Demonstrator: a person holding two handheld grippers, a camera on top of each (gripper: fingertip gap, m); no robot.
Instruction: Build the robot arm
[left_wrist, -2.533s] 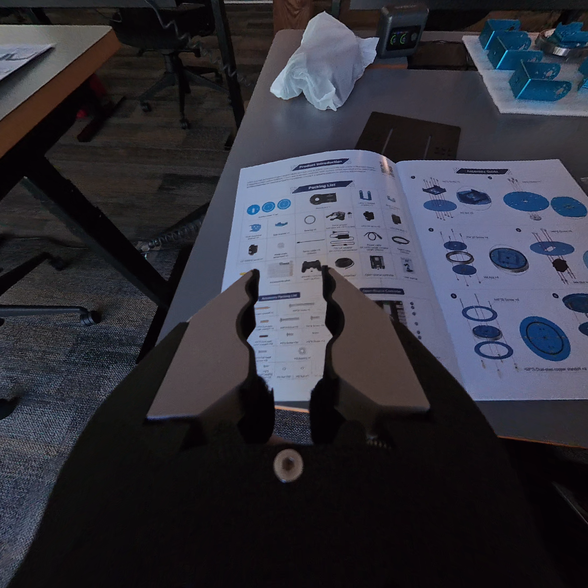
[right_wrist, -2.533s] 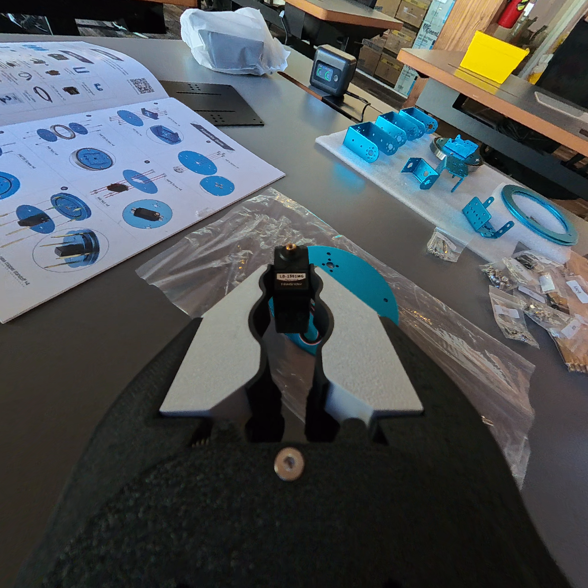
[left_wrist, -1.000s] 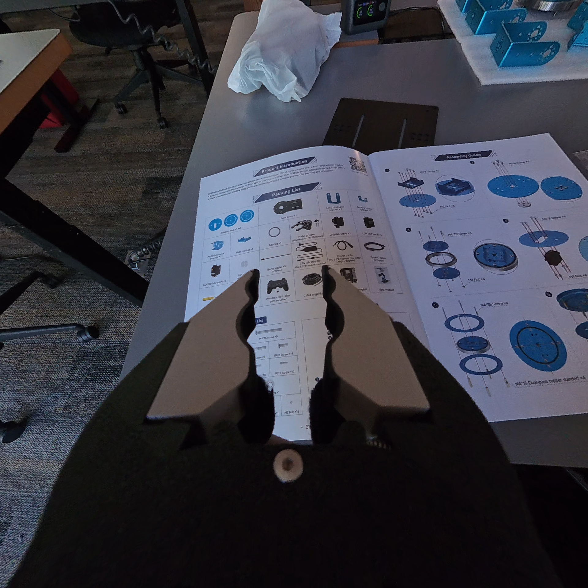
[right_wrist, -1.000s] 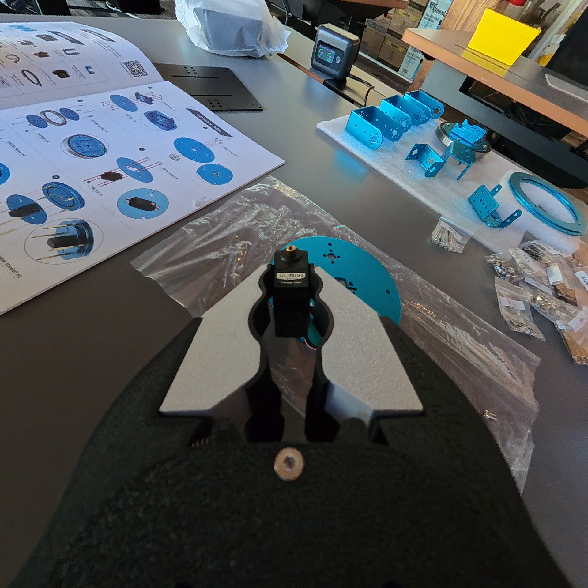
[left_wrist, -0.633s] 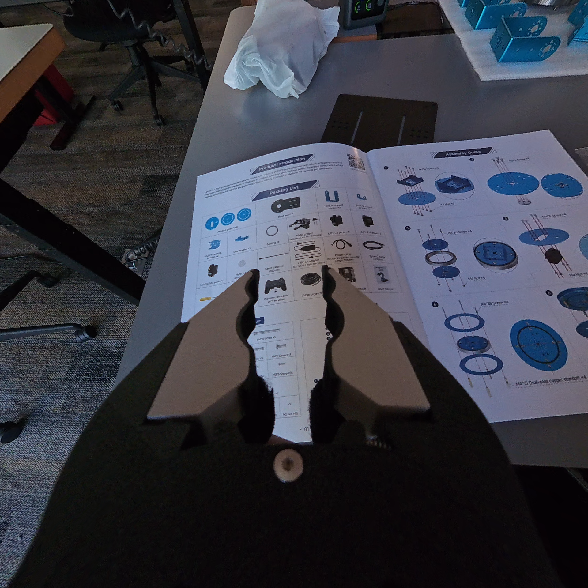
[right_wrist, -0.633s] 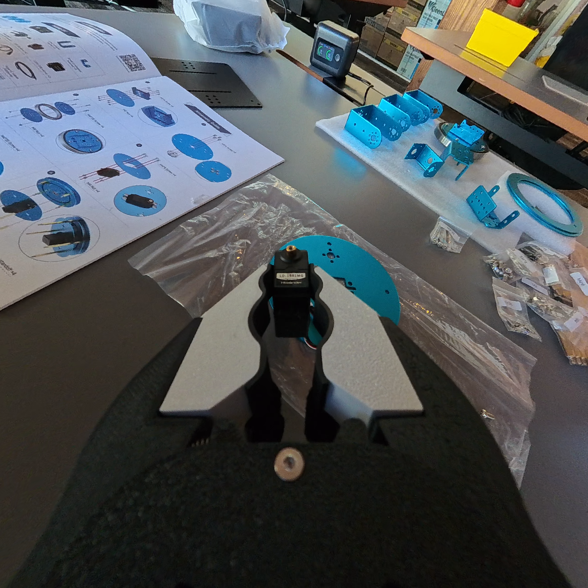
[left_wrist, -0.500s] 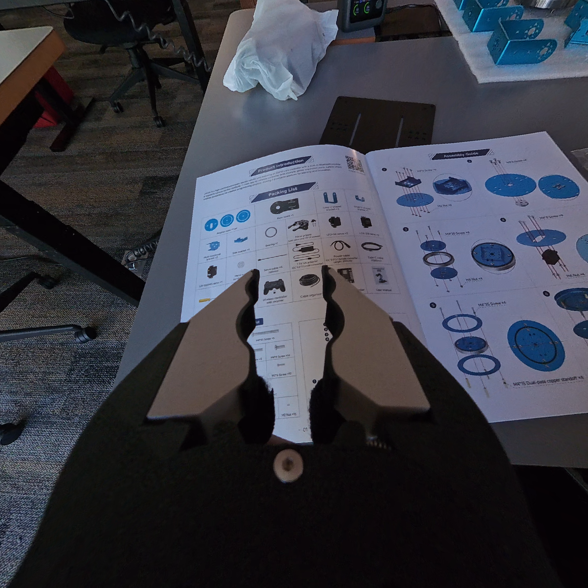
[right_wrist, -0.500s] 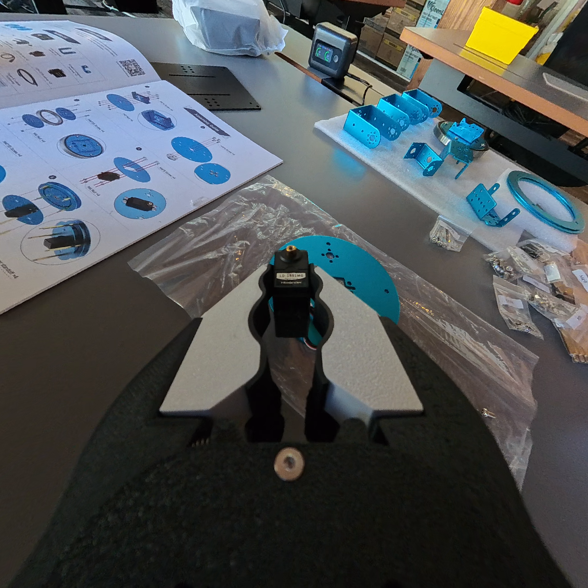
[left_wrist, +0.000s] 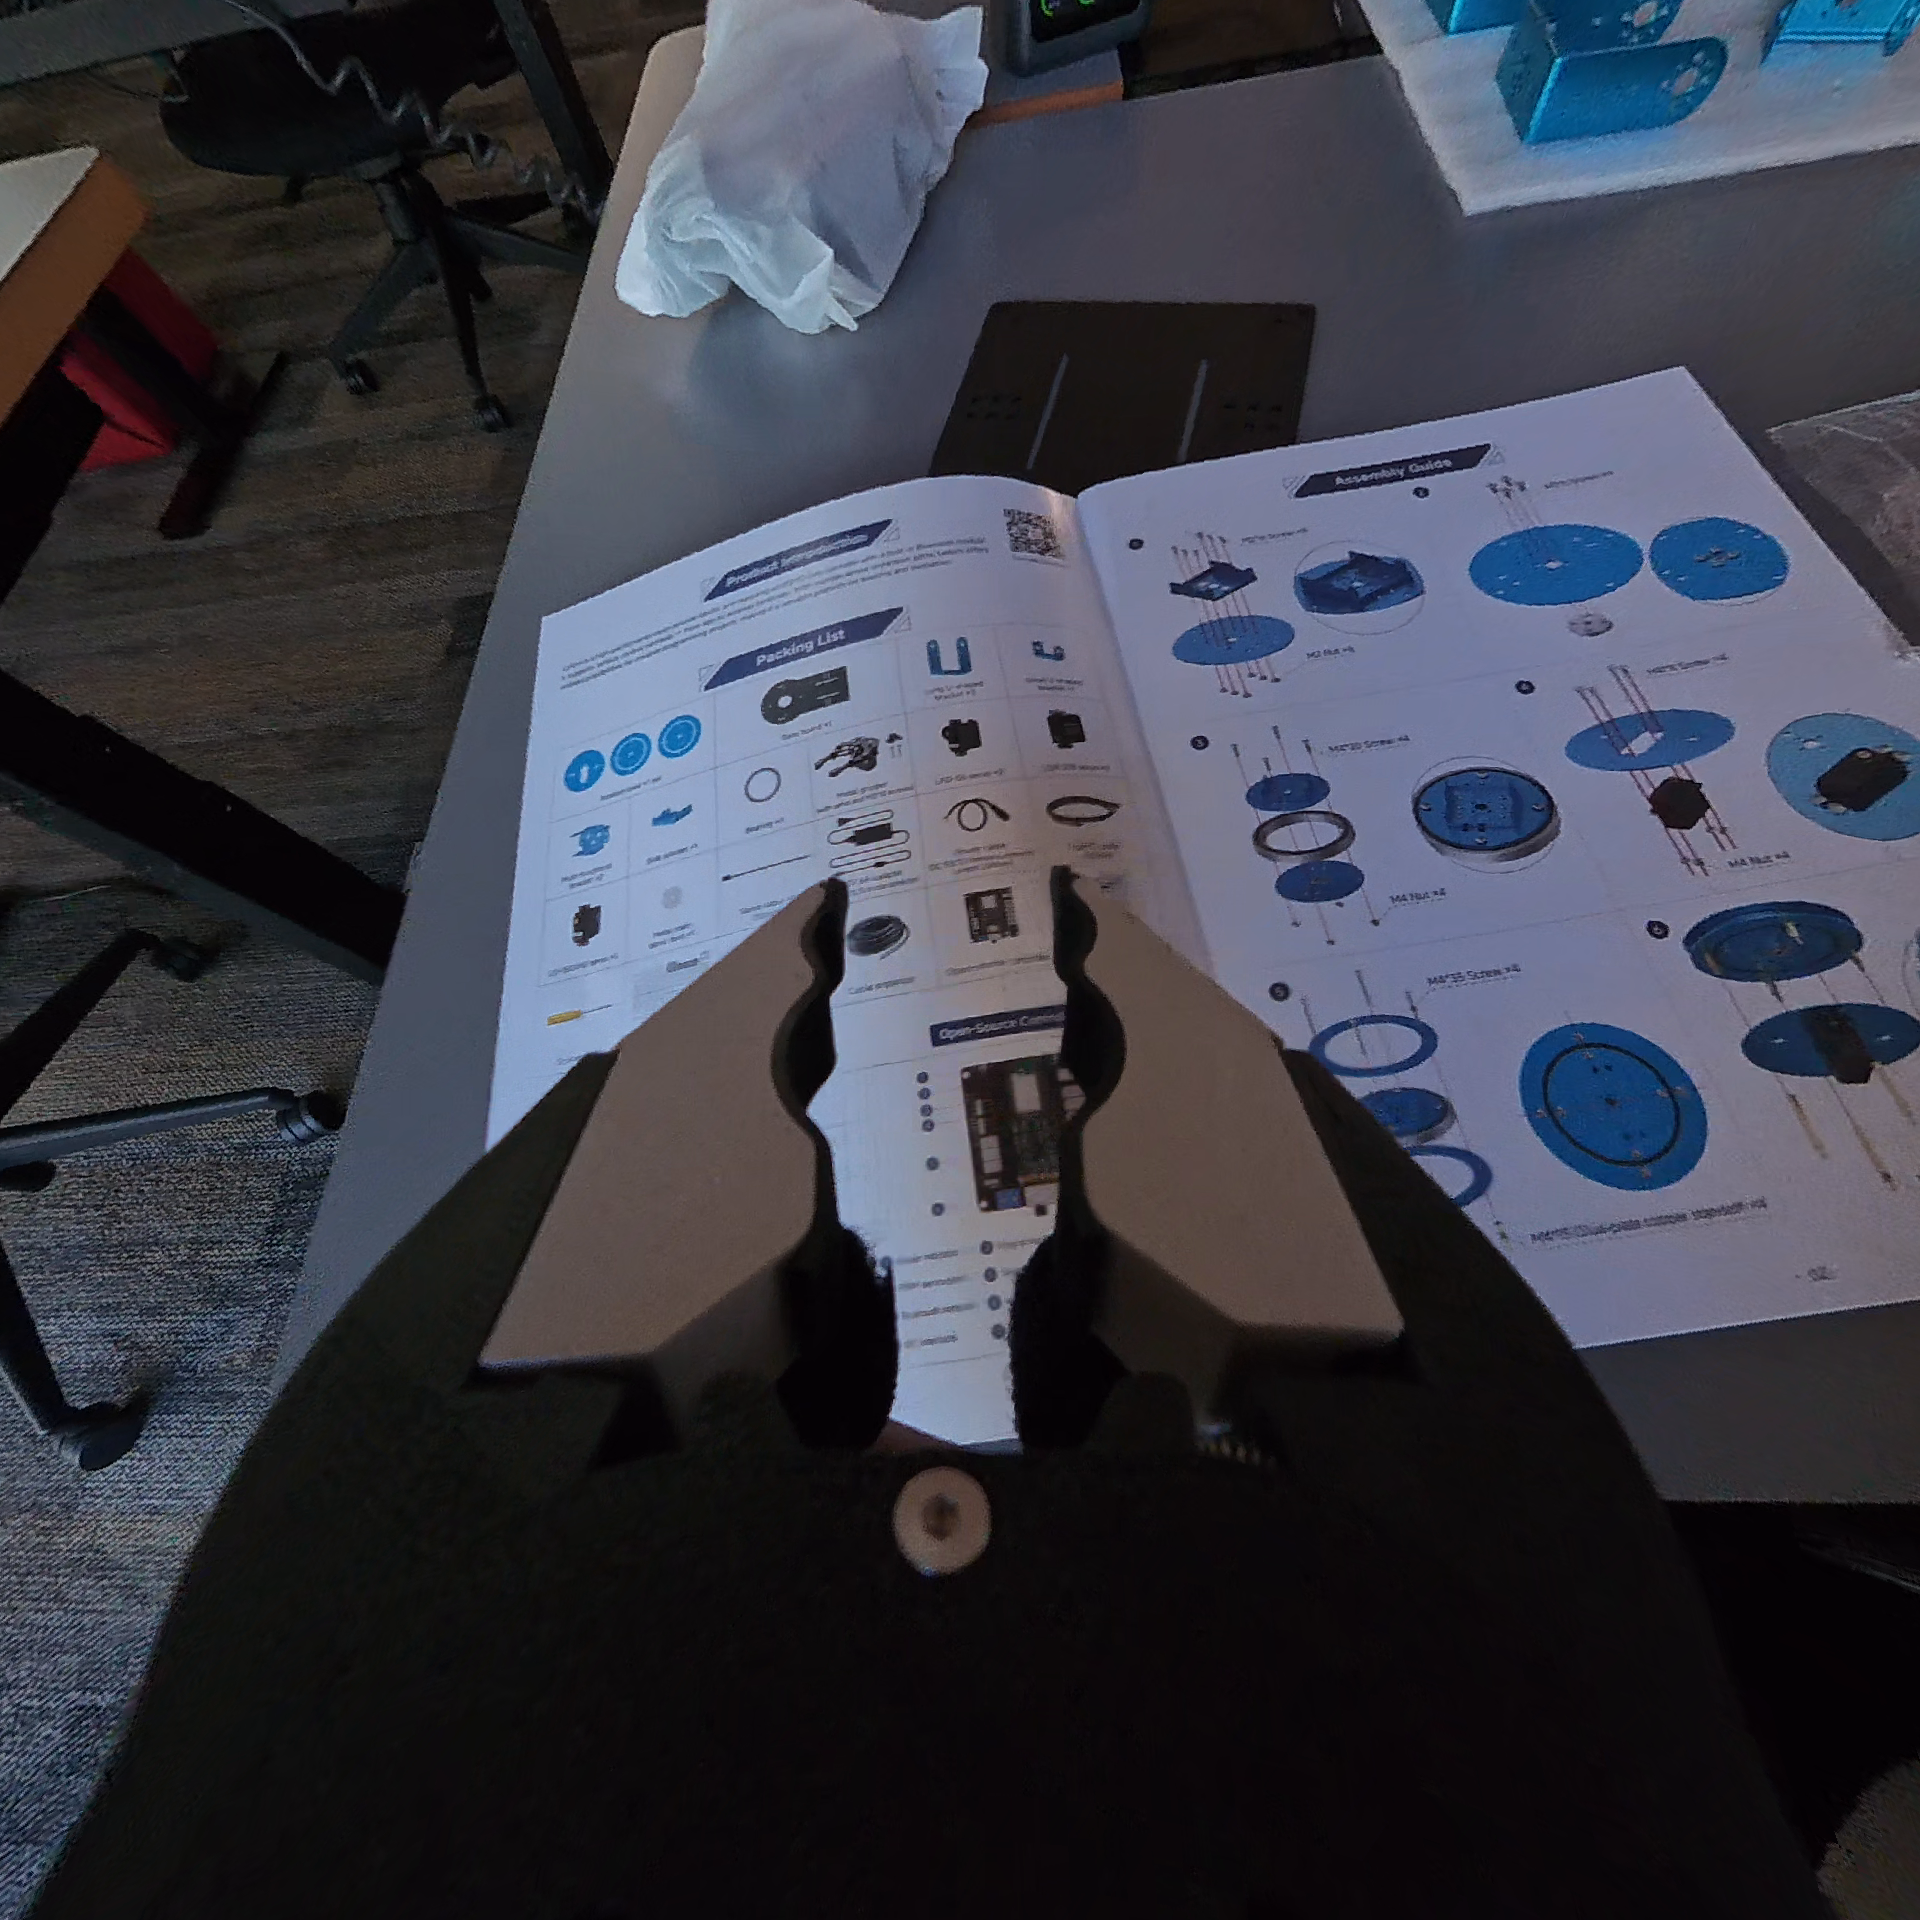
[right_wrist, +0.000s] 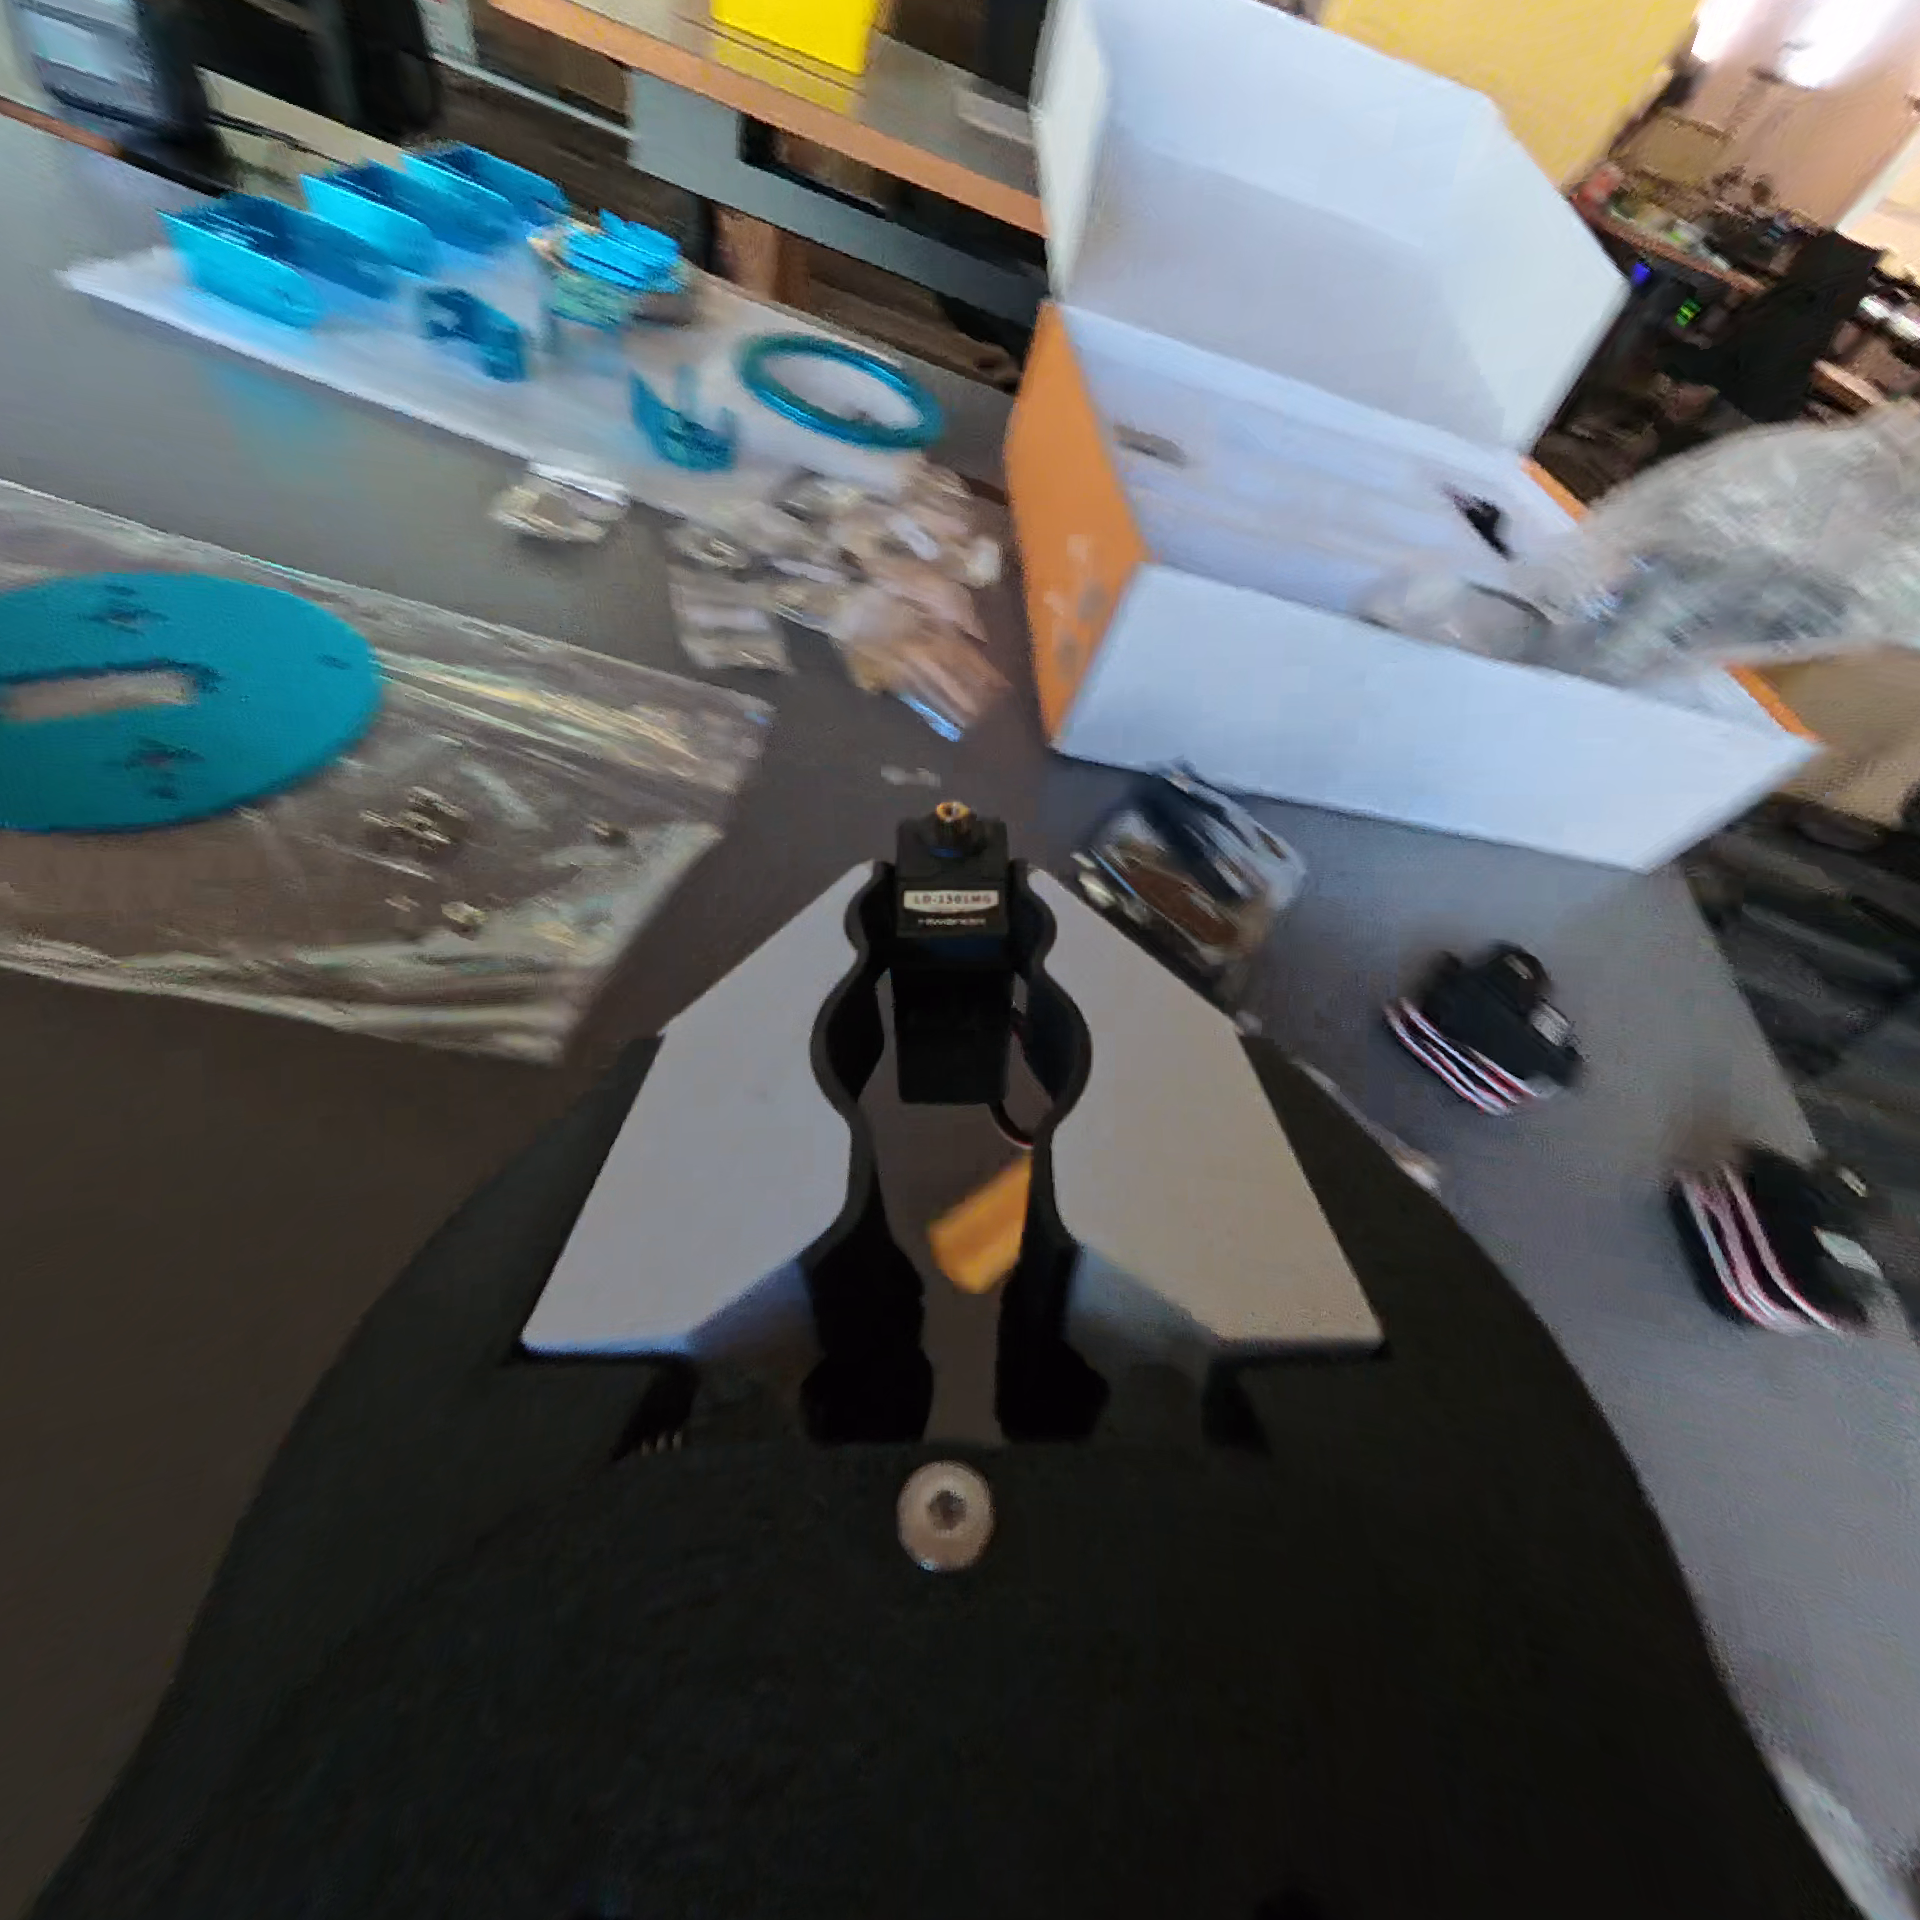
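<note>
My right gripper (right_wrist: 948, 883) is shut on a small black servo motor (right_wrist: 948, 956), held upright above the grey table, its brass shaft on top and a wire trailing down behind. A blue round plate (right_wrist: 156, 707) lies on a clear plastic bag (right_wrist: 436, 831) to the left of it. Two more black servos (right_wrist: 1486, 1029) lie on the table to the right. My left gripper (left_wrist: 940, 894) is open and empty, held over the left page of an open instruction booklet (left_wrist: 1195, 831). The right wrist view is blurred.
A white and orange box (right_wrist: 1299, 582) stands at the right. Blue metal brackets (right_wrist: 353, 249), a blue ring (right_wrist: 836, 400) and small bags of screws (right_wrist: 862, 592) lie behind. A black plate (left_wrist: 1127, 390) and a white crumpled bag (left_wrist: 810, 177) lie beyond the booklet. An office chair (left_wrist: 343, 135) stands off the table's left edge. My right fingertips sit around 65 centimeters from my left ones.
My right gripper has swung quickly to the right with the servo; the blue plate is now at its left and the box and loose servos came into view. My left gripper has shifted right over the booklet.
</note>
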